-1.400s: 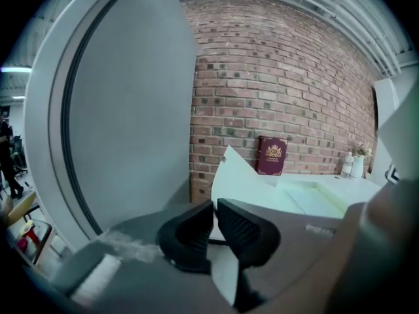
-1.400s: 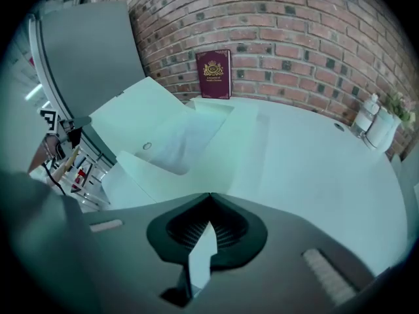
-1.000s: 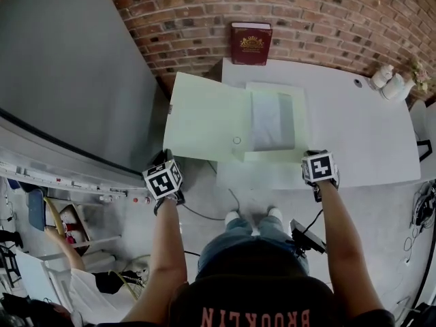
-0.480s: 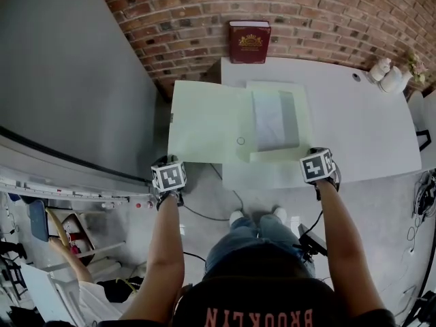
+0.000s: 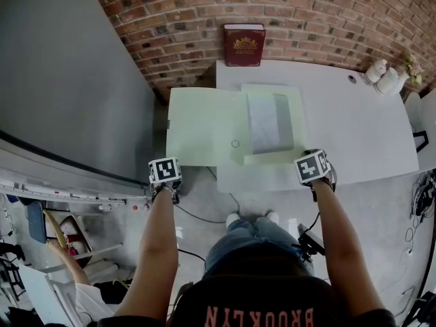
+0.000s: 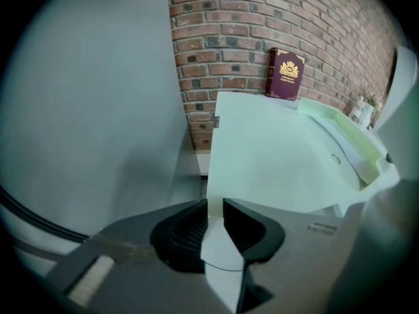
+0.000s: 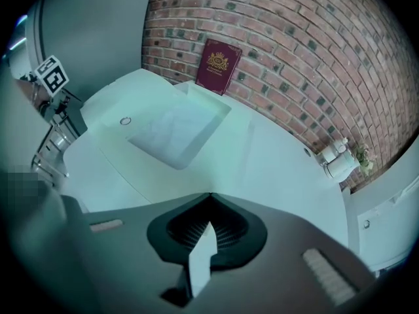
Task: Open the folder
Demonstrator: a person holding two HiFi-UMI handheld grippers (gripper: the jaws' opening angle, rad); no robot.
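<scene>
The pale green folder [image 5: 269,125] lies open on the white table [image 5: 361,135], a sheet of paper [image 5: 268,121] in its tray. Its lid [image 5: 201,125] is spread flat to the left and overhangs the table's left edge. My left gripper [image 5: 165,169] hangs just below the lid's near left corner. In the left gripper view its jaws stand a narrow gap apart [image 6: 215,205] and are closing; the lid's corner [image 6: 275,149] shows just beyond the tips, and the pads do not press on it. My right gripper [image 5: 315,169] is shut and empty [image 7: 209,196] at the table's front edge, by the folder's near right corner.
A dark red book [image 5: 244,44] leans against the brick wall behind the table. Small white figurines [image 5: 381,79] stand at the back right corner. A grey panel [image 5: 68,80] rises on the left. Cables [image 5: 204,213] run over the floor by the person's feet.
My left gripper has sunk below the lid's near corner and drawn toward the person. The lid now lies flat. The right gripper has stayed put.
</scene>
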